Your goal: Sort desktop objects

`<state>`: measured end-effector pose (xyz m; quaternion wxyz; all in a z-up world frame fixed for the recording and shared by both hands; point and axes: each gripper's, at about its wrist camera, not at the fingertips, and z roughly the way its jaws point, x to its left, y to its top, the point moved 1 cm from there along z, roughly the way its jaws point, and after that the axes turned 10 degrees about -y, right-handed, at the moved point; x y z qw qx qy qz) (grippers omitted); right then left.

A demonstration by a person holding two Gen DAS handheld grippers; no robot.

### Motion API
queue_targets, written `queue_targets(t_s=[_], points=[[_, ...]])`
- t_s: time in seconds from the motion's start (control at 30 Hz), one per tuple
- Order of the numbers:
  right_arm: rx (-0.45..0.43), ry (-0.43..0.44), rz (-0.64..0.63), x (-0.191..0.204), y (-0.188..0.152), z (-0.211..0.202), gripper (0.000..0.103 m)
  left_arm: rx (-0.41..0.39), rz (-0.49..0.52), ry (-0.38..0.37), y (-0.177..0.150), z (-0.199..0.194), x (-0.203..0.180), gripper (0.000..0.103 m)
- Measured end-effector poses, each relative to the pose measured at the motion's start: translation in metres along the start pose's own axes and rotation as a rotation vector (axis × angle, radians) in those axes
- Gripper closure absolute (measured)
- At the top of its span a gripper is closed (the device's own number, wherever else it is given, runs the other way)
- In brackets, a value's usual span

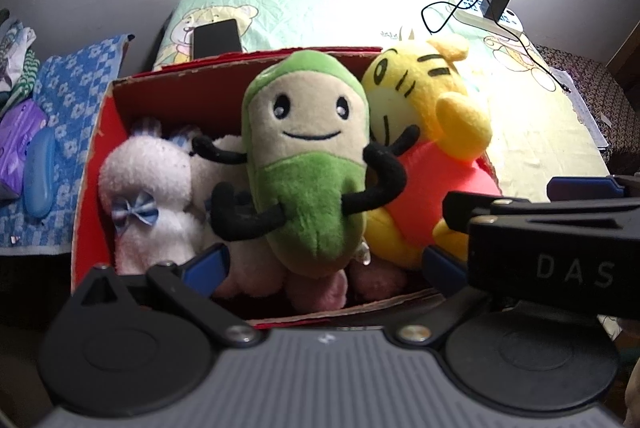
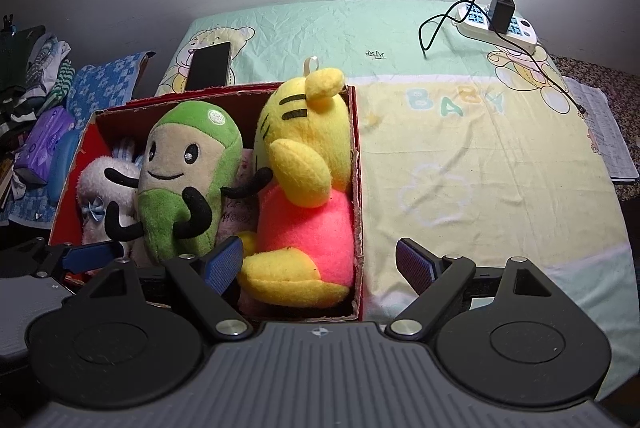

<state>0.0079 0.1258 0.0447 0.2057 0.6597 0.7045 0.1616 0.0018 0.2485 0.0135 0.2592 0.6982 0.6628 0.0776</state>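
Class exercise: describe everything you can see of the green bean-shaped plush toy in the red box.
The green plush toy is a soft, fuzzy bean shape with a green hood and lower body, a beige face with two black eyes and a stitched smile, and thin black arms and legs. It stands roughly upright in the red cardboard box, leaning between the white plush and the yellow tiger plush, touching both. Neither gripper holds it.

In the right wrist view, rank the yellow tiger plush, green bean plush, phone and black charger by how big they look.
1. yellow tiger plush
2. green bean plush
3. phone
4. black charger
The plushes sit nearer the camera.
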Motion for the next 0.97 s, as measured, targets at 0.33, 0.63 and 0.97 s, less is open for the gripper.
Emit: queue_targets(t_s=[0.33, 0.63, 0.97], points=[[-0.008, 0.004, 0.013, -0.001, -0.004, -0.003, 0.017, -0.01, 0.016, 0.014, -0.003, -0.002, -0.006, 0.001], [-0.015, 0.016, 0.006, 0.005, -0.005, -0.004, 0.017, -0.021, -0.017, 0.006, -0.007, -0.007, 0.002, 0.001], [-0.032, 0.028, -0.005, 0.014, -0.005, -0.007, 0.017, -0.066, -0.02, 0.05, -0.009, -0.017, 0.006, 0.003]])
